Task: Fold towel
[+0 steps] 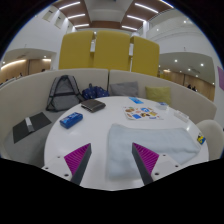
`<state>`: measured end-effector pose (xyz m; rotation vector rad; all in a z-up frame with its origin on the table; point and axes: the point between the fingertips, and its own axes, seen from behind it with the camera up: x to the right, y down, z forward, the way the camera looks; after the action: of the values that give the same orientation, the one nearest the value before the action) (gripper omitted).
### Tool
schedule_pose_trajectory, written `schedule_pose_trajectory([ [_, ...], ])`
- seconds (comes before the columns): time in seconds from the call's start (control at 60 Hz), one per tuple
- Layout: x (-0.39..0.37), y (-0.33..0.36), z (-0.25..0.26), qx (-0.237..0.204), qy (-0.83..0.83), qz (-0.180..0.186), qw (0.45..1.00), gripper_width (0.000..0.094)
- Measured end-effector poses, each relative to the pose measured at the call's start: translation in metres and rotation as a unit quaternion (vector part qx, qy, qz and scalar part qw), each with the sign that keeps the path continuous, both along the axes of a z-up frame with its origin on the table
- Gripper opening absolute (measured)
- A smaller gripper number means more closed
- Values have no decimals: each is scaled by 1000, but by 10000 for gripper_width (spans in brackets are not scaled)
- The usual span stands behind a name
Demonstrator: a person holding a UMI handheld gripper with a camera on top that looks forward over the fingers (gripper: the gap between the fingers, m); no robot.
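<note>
Fingers of the gripper stand spread apart with nothing between them, their pads facing inward over bare white table; this looks like an approach stance, held high and back so the whole round top stays in sight. The towel, pale and flat, lies just beside the right finger, reaching out to the table's rim, so a short swing to that side should bring it between the jaws. Farther off, well beyond the fingers, sit a blue packet, a dark book and some printed cards, clear of the folding space. A backpack rests behind the table.
</note>
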<state>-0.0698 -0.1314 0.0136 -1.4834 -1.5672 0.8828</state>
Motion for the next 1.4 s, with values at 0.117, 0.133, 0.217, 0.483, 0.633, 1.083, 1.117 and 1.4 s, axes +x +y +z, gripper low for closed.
schedule_pose_trajectory([
  [0.117, -33, 5, -14, 1, -20, -8, 1000, 868],
  [0.133, -37, 4, -15, -2, -22, -8, 1000, 869],
  [0.217, -46, -2, -27, 1, -53, -3, 999, 840],
  [0.483, -50, 12, -36, 23, -76, -49, 996, 26],
  [0.633, -48, 0, -26, 5, -98, -30, 995, 21],
  [1.083, -52, 208, 84, -46, -53, -87, 994, 24],
  [1.117, -52, 229, 74, -34, -57, -92, 994, 26],
  [1.4, -27, 326, 31, 3, -91, -93, 992, 829],
])
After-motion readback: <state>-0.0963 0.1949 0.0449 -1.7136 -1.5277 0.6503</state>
